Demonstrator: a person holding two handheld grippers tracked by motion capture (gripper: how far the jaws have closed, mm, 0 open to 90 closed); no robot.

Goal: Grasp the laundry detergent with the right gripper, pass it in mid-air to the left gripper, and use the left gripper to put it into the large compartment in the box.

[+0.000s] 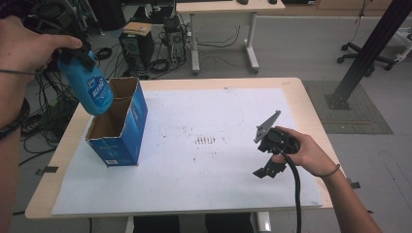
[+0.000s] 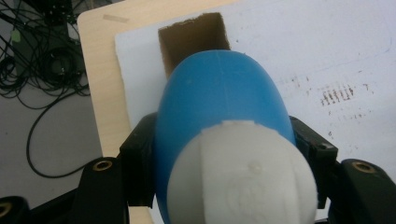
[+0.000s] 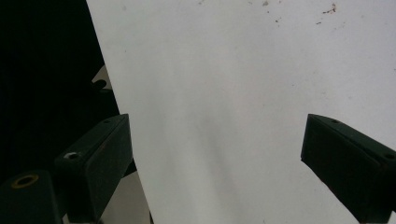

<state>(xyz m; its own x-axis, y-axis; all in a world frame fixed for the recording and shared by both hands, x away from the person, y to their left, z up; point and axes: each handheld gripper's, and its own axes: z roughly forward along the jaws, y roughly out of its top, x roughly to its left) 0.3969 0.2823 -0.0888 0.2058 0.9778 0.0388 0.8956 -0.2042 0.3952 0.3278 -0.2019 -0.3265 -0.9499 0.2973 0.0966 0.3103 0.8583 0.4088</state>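
Blue bottle [image 1: 92,90] clamped between the jaws of the left gripper [image 1: 77,56], pressed on from both sides near its white cap [image 2: 243,179] — seen in the left gripper view with black pads against the blue shoulder on either flank. Held in the air, tilted, base lowermost and dipping just into the open top of the blue carton [image 1: 119,124]; in the high view the base overlaps the carton's upper left rim, brown inside of the carton showing beside and below it. Stands upright on the white sheet [image 1: 194,145], that carton, near the table's [image 1: 311,107] left edge. Looking along the jaws, the carton's brown opening [image 2: 194,39] sits just beyond the bottle's far end.

Left hand [image 1: 29,48] raised high at the upper left of the high view, wrapped over the gripper body, forearm coming up along the left border, a dark band at the wrist.

Right gripper [image 1: 267,167] low over the sheet toward the table's right side — well apart from bottle and carton. Jaws spread wide with nothing between, only bare white sheet in the gap in the right gripper view. Right hand [image 1: 301,148] curled around the body from the right, grey three-cornered plate [image 1: 267,125] sticking up, black cable [image 1: 295,194] trailing back toward the near edge.
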